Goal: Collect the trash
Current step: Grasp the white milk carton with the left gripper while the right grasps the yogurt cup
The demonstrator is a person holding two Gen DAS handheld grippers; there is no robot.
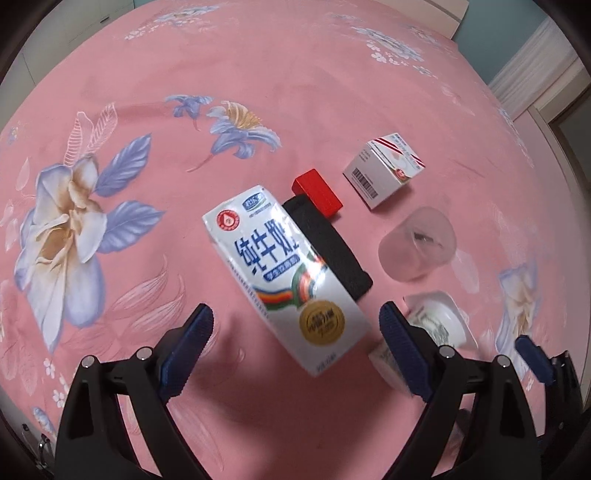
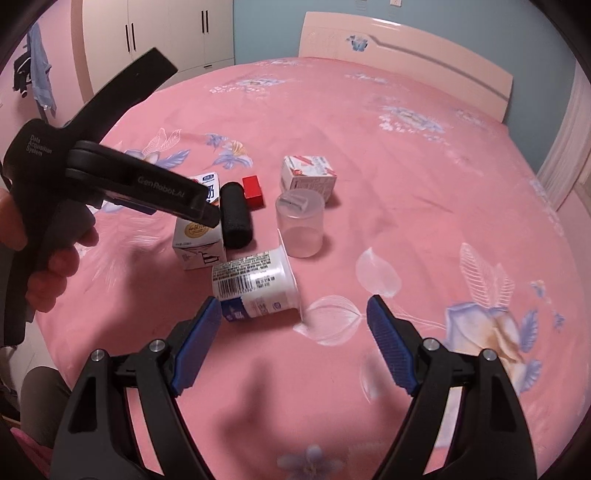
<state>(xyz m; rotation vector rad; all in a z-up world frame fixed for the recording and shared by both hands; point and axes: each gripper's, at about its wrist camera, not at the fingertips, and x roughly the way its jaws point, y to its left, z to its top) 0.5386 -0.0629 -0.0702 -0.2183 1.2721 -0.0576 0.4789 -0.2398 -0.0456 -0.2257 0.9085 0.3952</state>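
Note:
A white milk carton (image 1: 284,273) lies on the pink bedspread, just ahead of my open, empty left gripper (image 1: 297,325); it also shows in the right wrist view (image 2: 199,236). A white yogurt cup (image 2: 255,288) lies on its side just ahead and left of my open, empty right gripper (image 2: 293,317); it also shows in the left wrist view (image 1: 436,325). A clear plastic cup (image 2: 300,223) stands upside down behind it. A small white box (image 2: 308,173), a red block (image 2: 253,190) and a black roll (image 2: 236,216) lie nearby.
The pink floral bedspread (image 2: 406,221) covers the whole bed. A headboard (image 2: 406,48) stands at the far end. White wardrobes (image 2: 159,33) are at the back left. The left gripper's body (image 2: 110,177) hangs over the carton in the right wrist view.

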